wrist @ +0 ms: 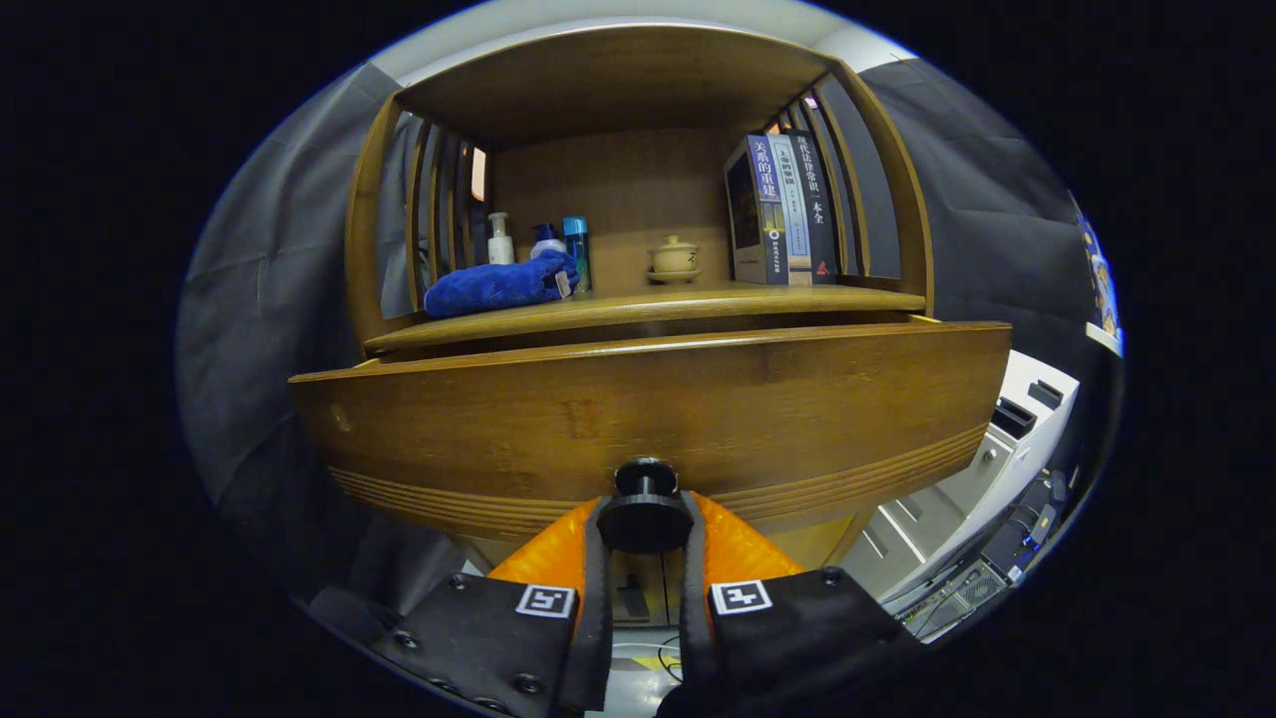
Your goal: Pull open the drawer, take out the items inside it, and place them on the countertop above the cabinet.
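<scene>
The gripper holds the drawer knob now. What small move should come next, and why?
Probably pull the knob a bit further straight back. The gripper has both fingers pressed on it, and the drawer front already stands out from the cabinet under the countertop, but the drawer's inside is hidden from here, so the opening may be too small to reach the items.
</scene>
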The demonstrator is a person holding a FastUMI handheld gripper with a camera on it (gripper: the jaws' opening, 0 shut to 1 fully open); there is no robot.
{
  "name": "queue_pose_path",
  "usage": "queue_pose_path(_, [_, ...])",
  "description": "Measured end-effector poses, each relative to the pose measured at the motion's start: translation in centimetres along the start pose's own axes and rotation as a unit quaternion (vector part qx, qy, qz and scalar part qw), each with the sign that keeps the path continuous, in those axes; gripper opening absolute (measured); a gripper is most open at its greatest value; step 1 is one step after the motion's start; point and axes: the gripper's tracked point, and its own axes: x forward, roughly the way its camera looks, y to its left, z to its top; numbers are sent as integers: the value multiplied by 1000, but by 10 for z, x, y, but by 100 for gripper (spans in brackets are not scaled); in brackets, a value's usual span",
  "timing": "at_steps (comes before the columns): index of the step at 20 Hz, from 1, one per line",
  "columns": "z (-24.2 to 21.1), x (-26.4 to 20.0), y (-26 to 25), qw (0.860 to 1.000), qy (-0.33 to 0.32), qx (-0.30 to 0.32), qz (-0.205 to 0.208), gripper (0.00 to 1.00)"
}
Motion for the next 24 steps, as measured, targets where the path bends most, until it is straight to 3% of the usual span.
queue_pose_path(5, [-12, -22, -1, 1000, 2, -3, -4, 36])
queue_pose_path(6, [-13, -26, 1, 1000, -1, 0, -4, 28])
queue_pose_path(21, [-27, -66, 0, 1000, 22, 1, -6, 28])
queue_pose_path(24, [-27, -66, 0, 999, 37, 2, -11, 48])
